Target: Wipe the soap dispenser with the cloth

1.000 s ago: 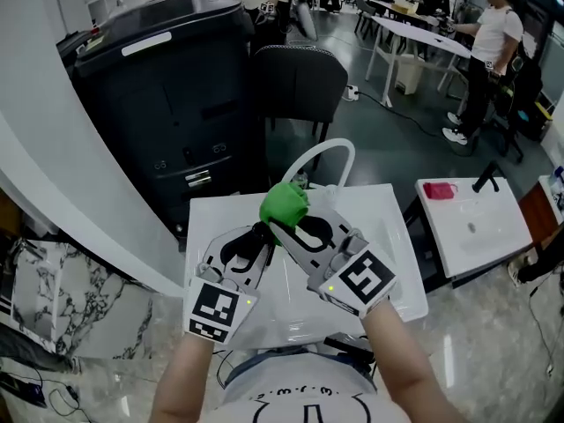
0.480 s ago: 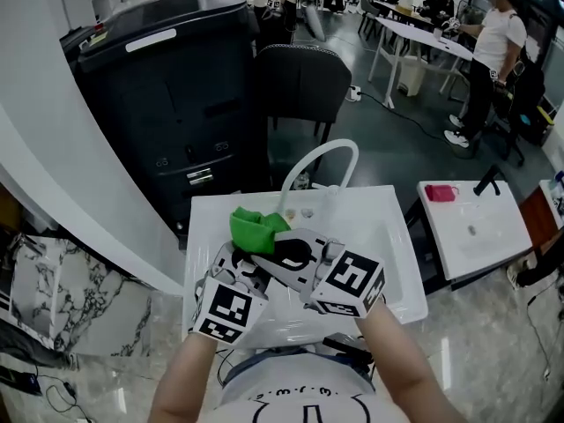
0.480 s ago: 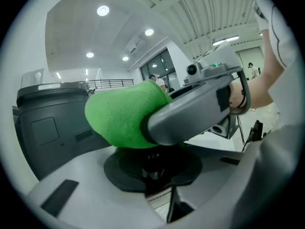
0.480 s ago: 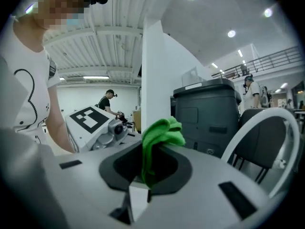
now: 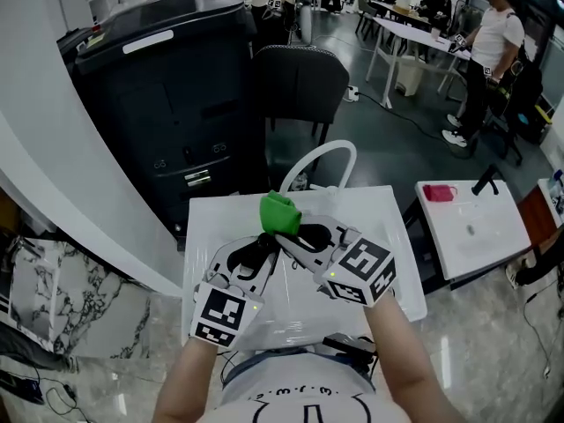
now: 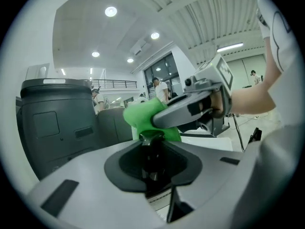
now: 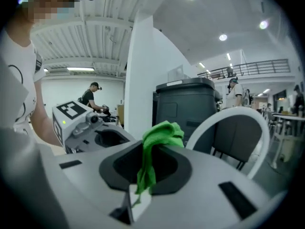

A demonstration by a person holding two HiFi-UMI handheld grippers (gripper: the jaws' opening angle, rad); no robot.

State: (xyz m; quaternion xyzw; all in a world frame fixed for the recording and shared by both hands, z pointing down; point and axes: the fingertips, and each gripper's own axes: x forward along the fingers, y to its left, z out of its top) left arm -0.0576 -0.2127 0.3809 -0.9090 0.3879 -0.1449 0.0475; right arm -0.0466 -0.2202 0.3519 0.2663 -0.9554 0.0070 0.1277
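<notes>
An open office with a glossy grey floor lies beyond a white, smooth-surfaced basin (image 5: 392, 227), over whose back edge a white faucet (image 5: 322, 157) curves in a thin arch. Behind it stand a large dark bin (image 5: 167, 86) with a flat lid and a dark padded chair (image 5: 300, 82); further back there are white tables and people standing.

The left gripper (image 5: 258, 256) is clamped on the soap dispenser (image 6: 152, 152) — a dark, narrow, glossy body with a flattened pump head on top, upright between the jaws. The right gripper (image 5: 289, 230) crosses in from the right with its tip at the left gripper's tip, and its jaws are pinched on the cloth (image 5: 278, 211), a bright green, soft, crumpled bundle. Part of it bulges out past the jaw tips, and a thin tail hangs down between them.

In the left gripper view the green bundle sits right at the pump head, just behind and above it; whether it presses on the head cannot be told. Both grippers hang above the basin, near its back edge and the foot of the faucet
</notes>
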